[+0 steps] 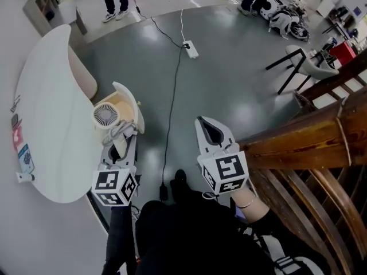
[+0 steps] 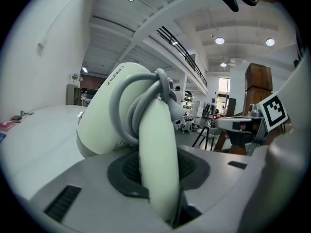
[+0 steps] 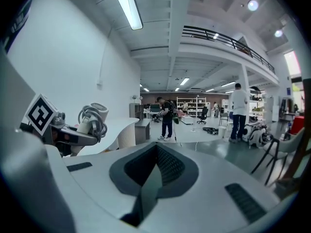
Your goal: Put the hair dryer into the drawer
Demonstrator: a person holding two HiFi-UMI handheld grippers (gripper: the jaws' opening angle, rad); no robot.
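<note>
A pale green hair dryer (image 1: 106, 116) with its grey cord wound round the handle hangs beside the white table's edge. My left gripper (image 1: 121, 141) is shut on its handle; the round grille end faces up. In the left gripper view the hair dryer (image 2: 114, 125) fills the middle, its handle pressed between the jaws. The right gripper (image 1: 211, 132) hovers over the dark floor, shut and empty. From the right gripper view I see the hair dryer (image 3: 94, 114) in the left gripper (image 3: 73, 136) at the left. No drawer is in view.
A curved white table (image 1: 49, 119) lies to the left, with small items (image 1: 22, 153) at its near edge. A wooden railing (image 1: 298, 142) runs close on the right. A cable and power strip (image 1: 191, 50) cross the floor ahead. Two people (image 3: 167, 116) stand farther off.
</note>
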